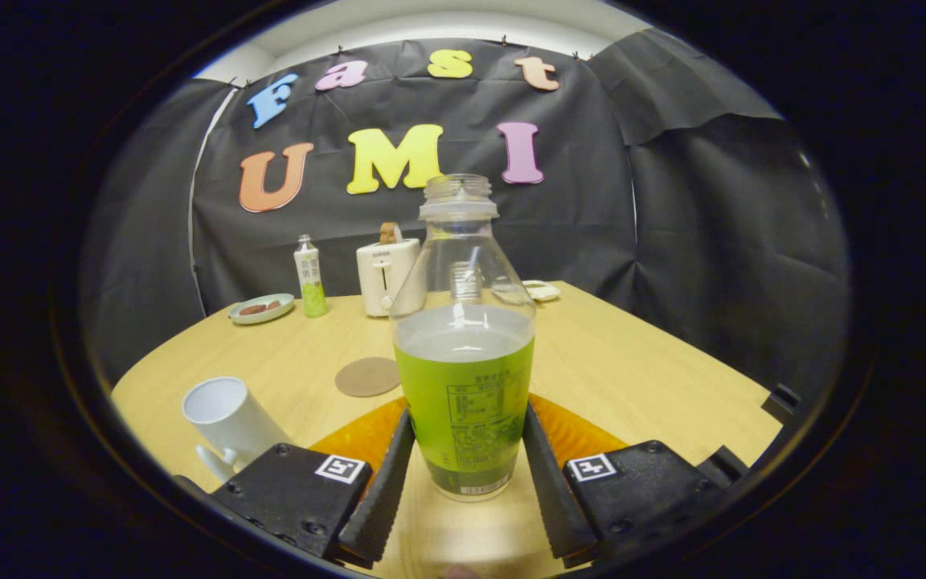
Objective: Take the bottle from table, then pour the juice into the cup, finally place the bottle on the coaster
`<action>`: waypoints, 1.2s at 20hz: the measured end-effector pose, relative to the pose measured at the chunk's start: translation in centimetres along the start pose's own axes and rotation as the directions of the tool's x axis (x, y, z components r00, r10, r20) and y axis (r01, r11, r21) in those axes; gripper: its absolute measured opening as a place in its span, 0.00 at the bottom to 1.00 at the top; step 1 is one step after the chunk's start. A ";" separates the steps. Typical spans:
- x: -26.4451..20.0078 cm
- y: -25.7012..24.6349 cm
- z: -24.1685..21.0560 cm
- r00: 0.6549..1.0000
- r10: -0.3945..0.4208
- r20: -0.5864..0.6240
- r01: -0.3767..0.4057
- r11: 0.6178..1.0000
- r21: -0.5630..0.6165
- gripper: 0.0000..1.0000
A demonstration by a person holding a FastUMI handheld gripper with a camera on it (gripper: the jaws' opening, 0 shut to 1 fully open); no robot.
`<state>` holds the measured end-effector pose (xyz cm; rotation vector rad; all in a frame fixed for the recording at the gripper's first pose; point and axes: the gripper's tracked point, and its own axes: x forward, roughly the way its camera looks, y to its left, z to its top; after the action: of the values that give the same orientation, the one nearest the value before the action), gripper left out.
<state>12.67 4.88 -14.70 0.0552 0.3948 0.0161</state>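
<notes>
An uncapped clear bottle (463, 354) with a green label, a little over half full of juice, stands upright between my fingers. My gripper (467, 418) is shut on its lower body, one finger (389, 482) pressing each side. Its base looks level with the wooden table (632, 378); I cannot tell whether it is lifted. A white cup (223, 418) with a handle stands just left of the left finger. A round brown coaster (367, 376) lies on the table beyond the fingers, slightly left of the bottle.
An orange mat (583, 438) lies under and behind the bottle. At the table's far side are a green plate with brown pieces (262, 308), a small capped bottle (311, 277), a white toaster (383, 275) and a small dish (543, 290).
</notes>
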 end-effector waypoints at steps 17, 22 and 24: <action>-3.0 1.8 7.6 0.994 -0.063 0.088 0.104 0.788 -0.607 0.75; -3.1 1.7 9.2 0.981 -0.093 0.171 0.190 0.654 -0.732 0.75; -3.0 1.8 9.1 0.979 -0.095 0.179 0.199 0.617 -0.761 0.75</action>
<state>13.34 6.15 -5.07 -0.8524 0.2388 0.0192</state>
